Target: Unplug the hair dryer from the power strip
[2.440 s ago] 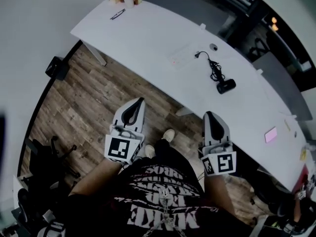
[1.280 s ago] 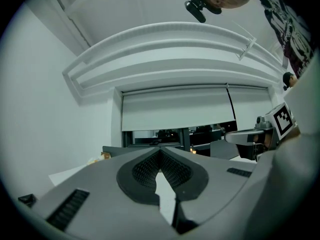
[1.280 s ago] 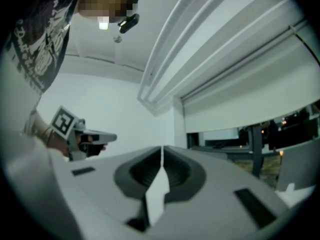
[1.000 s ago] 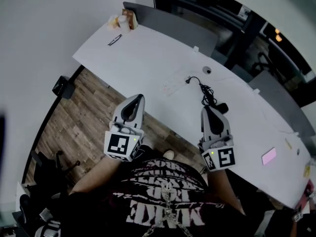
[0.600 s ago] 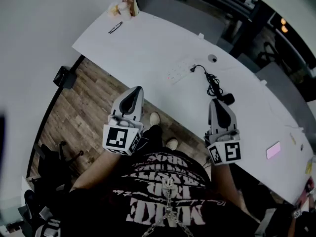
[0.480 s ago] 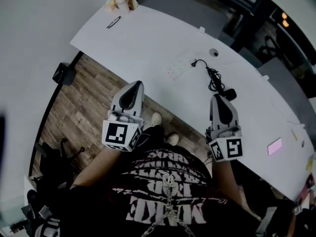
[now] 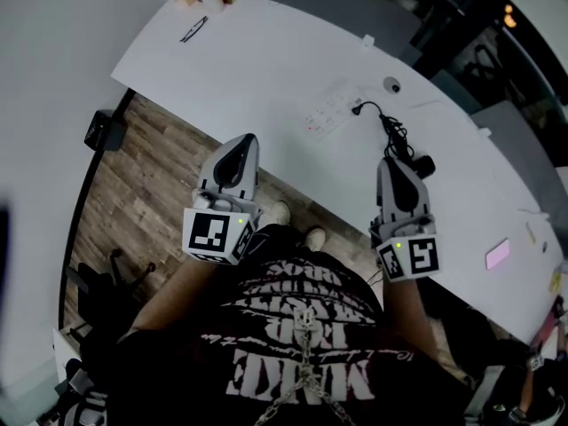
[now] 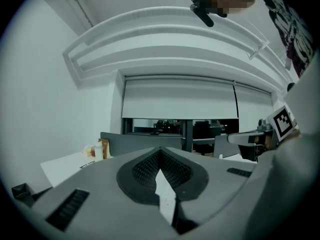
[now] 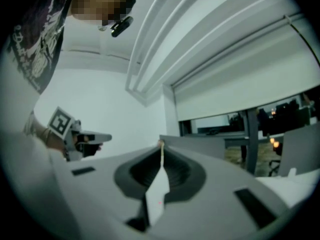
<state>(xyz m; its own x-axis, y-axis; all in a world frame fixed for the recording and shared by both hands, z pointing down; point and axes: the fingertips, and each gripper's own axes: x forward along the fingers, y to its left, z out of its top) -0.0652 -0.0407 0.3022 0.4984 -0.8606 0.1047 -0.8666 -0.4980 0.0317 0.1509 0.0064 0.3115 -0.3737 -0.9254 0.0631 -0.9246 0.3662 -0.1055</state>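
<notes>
Head view: not yet unplugged; plug (image 7: 356, 107) seated in power strip (image 7: 328, 114) ahead of right gripper (image 7: 397, 160), pressed together, empty, like left gripper (image 7: 241, 140); hair dryer (image 7: 424, 164) beside.

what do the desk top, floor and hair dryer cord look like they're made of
Desk top: smooth white matte laminate or painted board, by its even glare-free surface; can't tell which.
Floor: wood or wood-look planks, brown with visible grain and seams.
Hair dryer cord: black flexible rubber or plastic sheath, judging by its loose kinks.
</notes>
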